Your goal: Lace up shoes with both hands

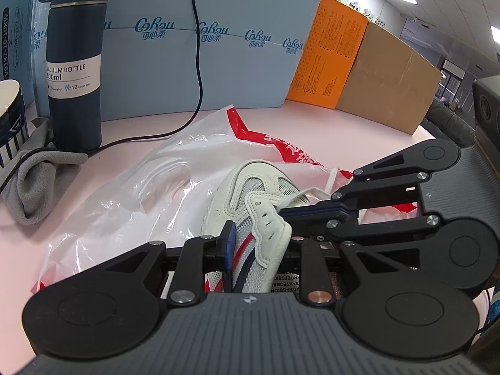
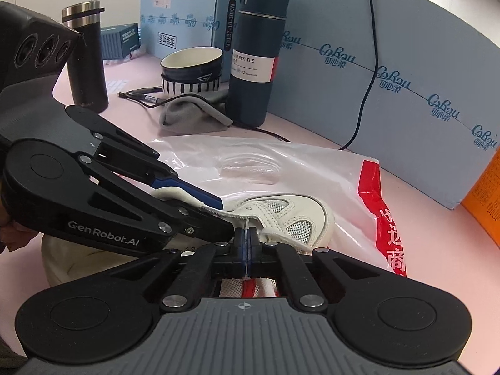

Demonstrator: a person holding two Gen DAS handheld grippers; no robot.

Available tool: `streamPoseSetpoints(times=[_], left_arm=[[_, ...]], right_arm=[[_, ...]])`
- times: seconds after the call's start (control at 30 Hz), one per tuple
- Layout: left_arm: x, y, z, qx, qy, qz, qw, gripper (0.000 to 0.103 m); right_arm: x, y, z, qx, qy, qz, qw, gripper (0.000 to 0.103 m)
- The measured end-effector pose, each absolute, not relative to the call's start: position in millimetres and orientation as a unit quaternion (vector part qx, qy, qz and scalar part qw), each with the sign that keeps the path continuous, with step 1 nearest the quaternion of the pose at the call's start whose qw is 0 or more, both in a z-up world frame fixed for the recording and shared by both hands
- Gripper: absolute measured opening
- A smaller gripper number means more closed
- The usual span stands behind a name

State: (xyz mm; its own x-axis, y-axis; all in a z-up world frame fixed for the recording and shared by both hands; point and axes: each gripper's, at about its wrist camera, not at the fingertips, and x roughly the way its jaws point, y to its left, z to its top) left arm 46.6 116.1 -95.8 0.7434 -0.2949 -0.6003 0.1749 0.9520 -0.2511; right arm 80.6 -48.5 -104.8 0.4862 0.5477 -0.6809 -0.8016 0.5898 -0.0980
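Shoe (image 1: 250,193): white sneaker, red and navy stripes, lying on a plastic bag (image 1: 131,193) on the pink table (image 1: 328,125), near centre, toe pointing far.

Left gripper (image 1: 259,237): narrowly parted, clamped on the shoe's side and eyelet flap, steadying it.

Right gripper (image 2: 246,243): pads closed on the thin white lace (image 2: 247,228), just beside the eyelets.

Step in hand, by judgement: threading the lace through an eyelet.

Next move calls for: pulling the lace clear while the shoe is held steady, then re-gripping its tip for the following eyelet.

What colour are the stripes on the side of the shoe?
Red and dark blue, on the white shoe; the left wrist view shows them best.
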Motion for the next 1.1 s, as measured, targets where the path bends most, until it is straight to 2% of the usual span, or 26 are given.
streamPoseSetpoints(times=[0.3,0.47,0.67,0.8,0.87,1.0,1.1], left_arm=[[45.6,116.2,-95.2,-0.089,0.335,-0.13,0.929,0.021],[44.2,112.3,-94.2,-0.077,0.333,-0.135,0.93,0.027],[41.9,112.7,-93.8,-0.079,0.327,-0.135,0.932,0.029],[36.3,114.9,-90.7,-0.078,0.33,-0.137,0.931,0.05],[29.2,114.8,-87.8,-0.069,0.325,-0.144,0.932,0.05],[13.7,119.8,-80.8,-0.085,0.318,-0.169,0.929,0.05],[2.6,128.2,-72.6,-0.098,0.3,-0.167,0.934,0.054]], right_arm=[[86.5,-53.5,-100.4,-0.168,0.301,0.396,0.851,0.002],[86.2,-58.7,-97.1,-0.152,0.293,0.399,0.855,0.002],[82.8,-65.9,-91.3,-0.165,0.292,0.391,0.857,0.018],[79.6,-68.5,-90.6,-0.168,0.293,0.399,0.853,0.017],[79.1,-65.3,-92.0,-0.177,0.294,0.405,0.847,0.009],[84.2,-55.7,-97.1,-0.171,0.282,0.404,0.853,0.009],[88.0,-59.1,-93.4,-0.15,0.285,0.397,0.86,0.01]])
